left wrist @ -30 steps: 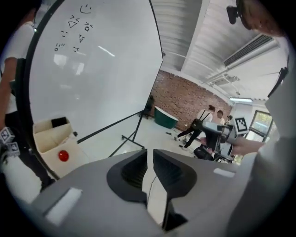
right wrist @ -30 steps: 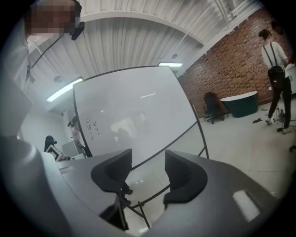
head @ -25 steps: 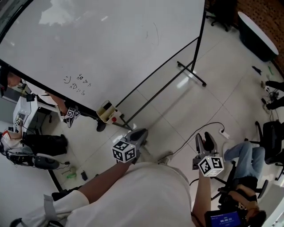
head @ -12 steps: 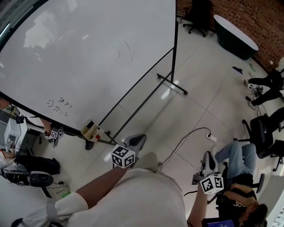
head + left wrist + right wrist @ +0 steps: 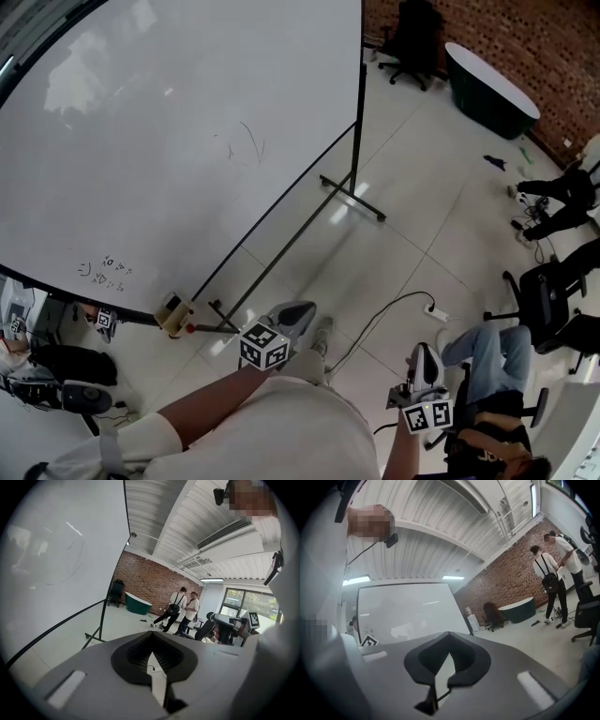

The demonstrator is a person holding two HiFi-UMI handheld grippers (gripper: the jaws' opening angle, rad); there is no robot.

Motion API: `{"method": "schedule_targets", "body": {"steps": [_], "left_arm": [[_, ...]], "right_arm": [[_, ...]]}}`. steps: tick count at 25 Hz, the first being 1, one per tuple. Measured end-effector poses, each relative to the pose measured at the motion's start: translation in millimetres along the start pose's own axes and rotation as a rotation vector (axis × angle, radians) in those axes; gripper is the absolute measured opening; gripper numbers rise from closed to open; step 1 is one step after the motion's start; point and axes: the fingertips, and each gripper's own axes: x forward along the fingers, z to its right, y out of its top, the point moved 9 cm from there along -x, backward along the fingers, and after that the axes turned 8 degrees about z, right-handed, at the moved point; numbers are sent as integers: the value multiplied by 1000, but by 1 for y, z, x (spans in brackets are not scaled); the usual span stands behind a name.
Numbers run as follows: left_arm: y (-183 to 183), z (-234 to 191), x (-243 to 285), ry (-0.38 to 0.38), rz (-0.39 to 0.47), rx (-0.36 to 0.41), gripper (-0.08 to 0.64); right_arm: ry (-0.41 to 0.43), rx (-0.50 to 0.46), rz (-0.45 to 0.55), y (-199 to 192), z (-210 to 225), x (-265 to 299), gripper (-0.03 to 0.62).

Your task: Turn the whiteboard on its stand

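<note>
My left gripper [image 5: 292, 314] and right gripper [image 5: 424, 364] sit low by my body, both clenched on nothing. Ahead to my left stands the whiteboard [image 5: 169, 141], well apart from both. I judge it stiff, slick-faced and fairly heavy, so I'd grip its frame [image 5: 359, 94], not the face.

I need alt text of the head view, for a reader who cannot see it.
A large whiteboard on a black stand fills the upper left, seen from above. Below it, the left gripper and the right gripper are both shut and empty, above a pale tiled floor.
</note>
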Motion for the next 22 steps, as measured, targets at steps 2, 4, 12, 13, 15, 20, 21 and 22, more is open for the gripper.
{"method": "schedule_targets", "body": {"steps": [2, 4, 12, 13, 15, 20, 21, 22], "left_arm": [[11, -10, 19, -11, 1, -12, 20], [28, -16, 39, -37, 25, -10, 20], [82, -28, 126, -201, 64, -53, 20], [85, -30, 136, -219, 63, -53, 20], [83, -36, 153, -249, 48, -50, 20], [71, -56, 202, -275, -24, -45, 20], [70, -57, 207, -268, -52, -51, 20], [69, -55, 208, -267, -78, -54, 20]], "right_arm": [[21, 43, 1, 8, 0, 22, 2], [71, 82, 2, 14, 1, 45, 2], [62, 107, 10, 29, 25, 103, 2], [55, 92, 0, 28, 28, 106, 2], [38, 68, -14, 25, 33, 111, 2], [15, 58, 48, 35, 57, 134, 2], [15, 67, 64, 39, 58, 136, 2], [18, 71, 72, 41, 57, 134, 2]]}}
